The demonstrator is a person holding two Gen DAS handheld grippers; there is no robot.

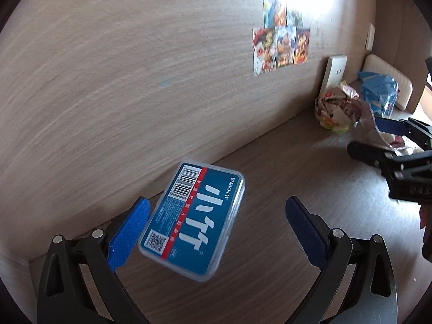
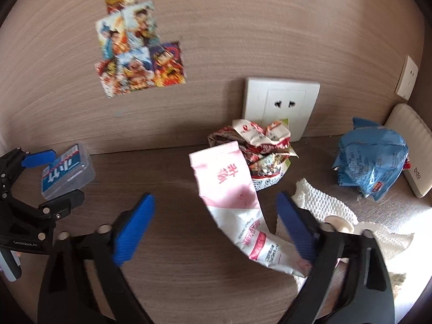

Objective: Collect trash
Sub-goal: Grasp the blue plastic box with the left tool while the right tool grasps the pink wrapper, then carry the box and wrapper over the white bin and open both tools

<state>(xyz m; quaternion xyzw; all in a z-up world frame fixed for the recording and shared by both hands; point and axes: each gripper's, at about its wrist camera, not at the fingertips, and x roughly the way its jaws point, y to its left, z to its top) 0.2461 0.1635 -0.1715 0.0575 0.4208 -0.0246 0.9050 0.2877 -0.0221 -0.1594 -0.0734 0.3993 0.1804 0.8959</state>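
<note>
The step in hand is judged to be the approach to two separate pickups; nothing is held yet.

Left gripper (image 1: 217, 229): the jaws stand wide. The blue-labelled plastic box (image 1: 193, 222) lies on the tabletop (image 1: 283, 283) near its rear edge, close to the wood-grain wall (image 1: 121, 81). It is seen between the two blue pads; the left pad overlaps the box's side in the left wrist view, but contact cannot be confirmed. The right pad is well apart from it.

Right gripper (image 2: 216, 229): the jaws are spread, with no pad pressing on anything. The pink-and-white wrapper (image 2: 232, 202) lies between the pads, nearer the right one, its lower end running under that finger. Whether it is touched cannot be told.

Further trash is noted toward the rear right corner of the tabletop: a crumpled printed wrapper (image 2: 259, 148) below the wall socket (image 2: 280, 105), a crumpled blue bag (image 2: 372, 162), and a white paper towel (image 2: 324, 205) just beside the right finger.

The next move is judged to call for centring each item between its pads, then closing. The thin wrapper may slip or fold; the box's smooth plastic sides may slide.
</note>
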